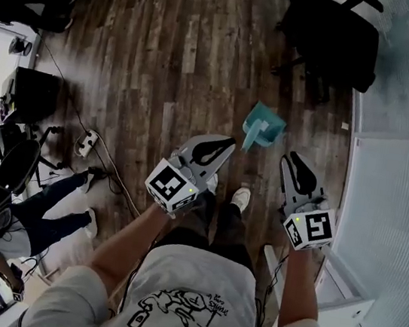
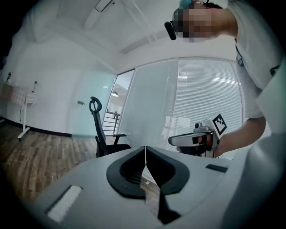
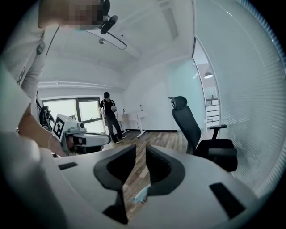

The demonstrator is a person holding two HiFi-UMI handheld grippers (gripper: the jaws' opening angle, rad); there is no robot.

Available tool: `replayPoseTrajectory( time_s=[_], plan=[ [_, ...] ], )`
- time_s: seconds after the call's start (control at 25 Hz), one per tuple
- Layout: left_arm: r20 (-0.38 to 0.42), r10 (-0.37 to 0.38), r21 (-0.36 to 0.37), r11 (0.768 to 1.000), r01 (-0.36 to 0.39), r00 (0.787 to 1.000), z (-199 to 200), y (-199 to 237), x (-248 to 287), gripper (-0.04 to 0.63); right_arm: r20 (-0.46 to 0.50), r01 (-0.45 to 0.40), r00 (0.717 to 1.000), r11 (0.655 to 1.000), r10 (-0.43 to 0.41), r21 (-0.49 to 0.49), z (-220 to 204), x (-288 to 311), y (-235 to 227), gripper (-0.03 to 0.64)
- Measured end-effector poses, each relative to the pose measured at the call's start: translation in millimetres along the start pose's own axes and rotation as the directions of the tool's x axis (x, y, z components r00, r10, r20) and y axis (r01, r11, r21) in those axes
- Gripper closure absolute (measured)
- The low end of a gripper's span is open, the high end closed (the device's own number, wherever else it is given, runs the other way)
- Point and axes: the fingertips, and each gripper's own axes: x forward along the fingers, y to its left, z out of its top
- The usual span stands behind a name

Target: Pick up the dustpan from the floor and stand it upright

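While both grey 2-jaw grippers hang in the air above the dark wood-plank floor [image 1: 167,54], the left gripper [image 1: 226,145] [image 2: 145,148] has its black-padded jaws pressed together at the tips, with nothing between them. The right gripper [image 1: 290,162] [image 3: 140,150] holds its jaws a narrow slot apart and grips nothing; only floor shows through the gap. Neither gripper touches any object, and the 2 are level, side by side.

A black high-backed office chair [image 1: 338,34] stands at the far side, close to the glass wall with white slatted blinds [image 1: 399,188]. A white power strip [image 1: 86,143] lies on the floor at left, near a seated person in dark trousers [image 1: 45,207]. The wearer's white shoe [image 1: 240,199] sits beneath the grippers.

The small teal plastic dustpan [image 1: 263,128] lies on the floor just beyond the jaw tips, between the 2 grippers' lines, apart from both; a sliver of it [image 3: 140,194] shows low in the right gripper's gap
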Motion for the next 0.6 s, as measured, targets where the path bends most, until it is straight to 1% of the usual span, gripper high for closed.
replayPoseTrajectory(
  time_s=[0.16,0.28,0.44,0.6],
  plan=[
    [0.027,0.011,0.007,1.0,-0.011,1.0,47,-19,-6,0.591,0.023,0.019,1.0,1.0,-0.019,-0.014,44,-22,2,0.554],
    [0.034,-0.006,0.021,1.0,0.005,0.999,84,-43,-10,0.591,0.029,0.027,0.999,0.999,-0.027,-0.017,79,-43,11,0.56],
    [0.054,-0.033,0.068,0.997,0.029,0.998,127,-67,-8,0.591,0.061,0.036,0.998,0.999,-0.034,-0.039,121,-64,16,0.563],
    [0.076,-0.037,0.079,0.996,0.031,0.996,165,-91,-20,0.591,0.089,0.043,0.995,0.997,-0.037,-0.058,155,-89,33,0.566]
  ],
)
